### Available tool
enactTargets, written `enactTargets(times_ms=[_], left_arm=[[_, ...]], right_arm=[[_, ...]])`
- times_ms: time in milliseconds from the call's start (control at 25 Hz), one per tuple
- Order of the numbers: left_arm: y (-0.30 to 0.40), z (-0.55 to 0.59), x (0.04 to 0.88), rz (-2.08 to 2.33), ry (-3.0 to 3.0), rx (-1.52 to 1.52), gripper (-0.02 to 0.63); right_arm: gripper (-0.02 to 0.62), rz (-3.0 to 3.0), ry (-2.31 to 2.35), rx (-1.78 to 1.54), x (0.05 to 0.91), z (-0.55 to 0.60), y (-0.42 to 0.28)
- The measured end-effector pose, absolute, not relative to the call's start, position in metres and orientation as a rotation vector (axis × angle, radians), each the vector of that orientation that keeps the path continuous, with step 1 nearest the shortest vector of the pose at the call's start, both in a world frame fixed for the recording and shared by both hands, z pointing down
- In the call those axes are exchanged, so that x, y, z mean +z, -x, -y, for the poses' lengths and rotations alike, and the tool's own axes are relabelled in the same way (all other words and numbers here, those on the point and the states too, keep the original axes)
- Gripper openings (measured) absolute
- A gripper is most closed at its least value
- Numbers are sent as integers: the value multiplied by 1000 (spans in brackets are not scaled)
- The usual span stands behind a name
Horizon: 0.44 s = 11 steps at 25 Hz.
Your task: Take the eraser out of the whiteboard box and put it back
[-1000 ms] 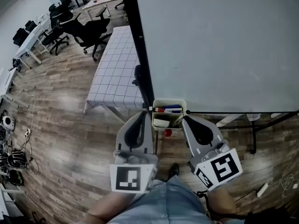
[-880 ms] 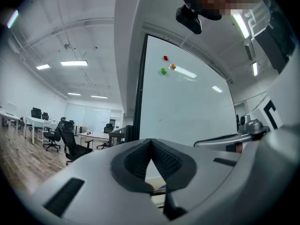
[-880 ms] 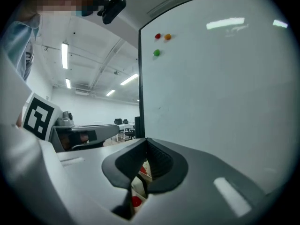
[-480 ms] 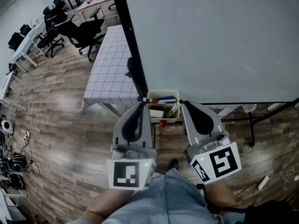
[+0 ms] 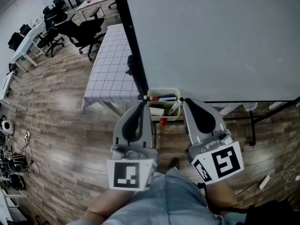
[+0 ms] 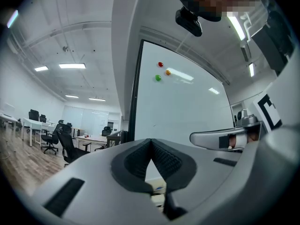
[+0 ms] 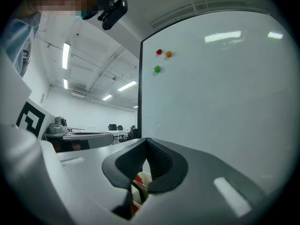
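Note:
A cream box [image 5: 163, 93] hangs at the whiteboard's lower left corner, with markers and a white block [image 5: 157, 111] that looks like the eraser inside. My left gripper [image 5: 142, 105] points at the box's left side, its jaws shut and empty. My right gripper [image 5: 186, 101] points at the box's right side, also shut and empty. In the left gripper view the pads of my left gripper [image 6: 150, 140] meet at the tip, with the box [image 6: 157, 198] showing below them. In the right gripper view my right gripper [image 7: 146, 139] is shut, with the box rim [image 7: 146, 178] behind it.
The whiteboard [image 5: 220, 41] fills the upper right, with its black frame post [image 5: 133, 46] on the left and stand legs [image 5: 253, 130] below. A table with a checked cloth [image 5: 112, 64] stands behind it. Office chairs [image 5: 79, 32] and floor cables [image 5: 16, 158] lie left. A small red round thing [image 5: 162, 121] is under the box.
Both grippers have risen slightly and their tips now flank the box more closely. Both jaws stay shut.

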State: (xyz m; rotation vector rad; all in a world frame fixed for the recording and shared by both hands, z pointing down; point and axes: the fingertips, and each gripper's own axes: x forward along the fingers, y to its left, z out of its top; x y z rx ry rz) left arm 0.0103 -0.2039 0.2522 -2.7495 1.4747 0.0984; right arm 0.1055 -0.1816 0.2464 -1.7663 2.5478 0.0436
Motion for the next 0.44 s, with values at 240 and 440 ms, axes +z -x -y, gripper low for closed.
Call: enactTargets(times_ms=[240, 440], left_arm=[[-16, 198, 239, -1472, 2753, 101, 5], [-32, 187, 202, -1479, 2758, 110, 5]], right_arm=[[0, -2553, 1765, 45, 233, 177, -110], [-2, -2561, 1770, 57, 195, 166, -126]])
